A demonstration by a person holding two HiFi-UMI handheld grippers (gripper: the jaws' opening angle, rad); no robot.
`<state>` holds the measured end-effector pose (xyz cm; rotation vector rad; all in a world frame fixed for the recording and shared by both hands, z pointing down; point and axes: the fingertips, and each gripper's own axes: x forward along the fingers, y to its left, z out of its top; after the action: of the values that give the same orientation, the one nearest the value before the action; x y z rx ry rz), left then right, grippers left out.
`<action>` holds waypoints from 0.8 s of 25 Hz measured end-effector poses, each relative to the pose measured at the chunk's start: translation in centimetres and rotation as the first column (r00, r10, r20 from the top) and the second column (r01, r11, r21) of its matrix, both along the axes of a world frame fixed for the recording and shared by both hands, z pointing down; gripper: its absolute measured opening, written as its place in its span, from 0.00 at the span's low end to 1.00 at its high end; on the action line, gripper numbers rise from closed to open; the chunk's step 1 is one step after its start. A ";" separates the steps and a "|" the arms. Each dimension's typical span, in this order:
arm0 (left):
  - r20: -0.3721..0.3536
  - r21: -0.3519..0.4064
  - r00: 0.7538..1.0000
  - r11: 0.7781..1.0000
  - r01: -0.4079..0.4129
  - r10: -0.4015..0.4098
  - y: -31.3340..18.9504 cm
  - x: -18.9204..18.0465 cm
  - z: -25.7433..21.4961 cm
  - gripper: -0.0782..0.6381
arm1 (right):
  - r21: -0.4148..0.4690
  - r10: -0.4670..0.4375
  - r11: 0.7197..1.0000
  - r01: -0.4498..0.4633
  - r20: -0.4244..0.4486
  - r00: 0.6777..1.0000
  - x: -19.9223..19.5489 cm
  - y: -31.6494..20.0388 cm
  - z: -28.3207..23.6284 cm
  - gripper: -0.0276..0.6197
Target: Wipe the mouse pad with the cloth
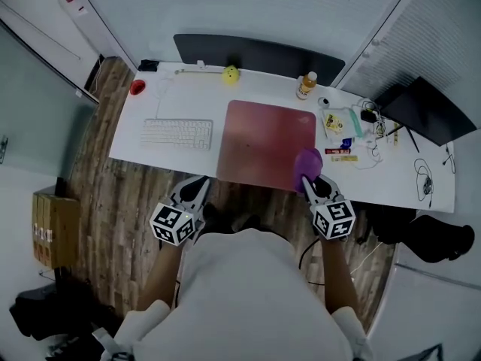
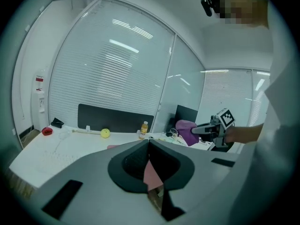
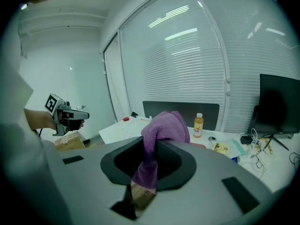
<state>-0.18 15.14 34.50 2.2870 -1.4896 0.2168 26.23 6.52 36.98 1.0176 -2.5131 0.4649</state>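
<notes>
Purple cloth gripped in the right gripper, at the near right corner of the mouse pad.

In the head view, the red mouse pad [image 1: 269, 141] lies flat on the white desk [image 1: 135, 141], just beside a white keyboard [image 1: 178, 133] on its left. The right gripper [image 1: 308, 180] holds the purple cloth [image 1: 307, 161] over the pad's near right corner; whether the cloth touches the pad I cannot tell. The left gripper [image 1: 198, 185] is in front of the desk edge, above the wooden floor [image 1: 113, 201], well apart from the pad. In the left gripper view, its jaws are pressed together with nothing between them. In the right gripper view, the jaws are clamped on the cloth, which bunches up above them and hangs down below.
</notes>
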 end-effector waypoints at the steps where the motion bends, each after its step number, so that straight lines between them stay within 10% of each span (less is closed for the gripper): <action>1: 0.002 0.004 1.000 1.000 0.002 -0.002 0.3 -0.4 -0.1 0.13 | 0.010 -0.003 1.000 0.003 0.000 1.000 -0.2 0.3 -0.2 0.18; 20: -0.015 0.057 0.999 0.998 -0.040 0.041 2.6 -6.4 -3.0 0.13 | 0.084 0.069 0.994 -0.071 0.034 0.997 -3.8 2.9 -5.0 0.18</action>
<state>-6.61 17.78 31.47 2.3590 -1.4603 0.1690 22.38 9.46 32.01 1.1420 -2.5503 0.3997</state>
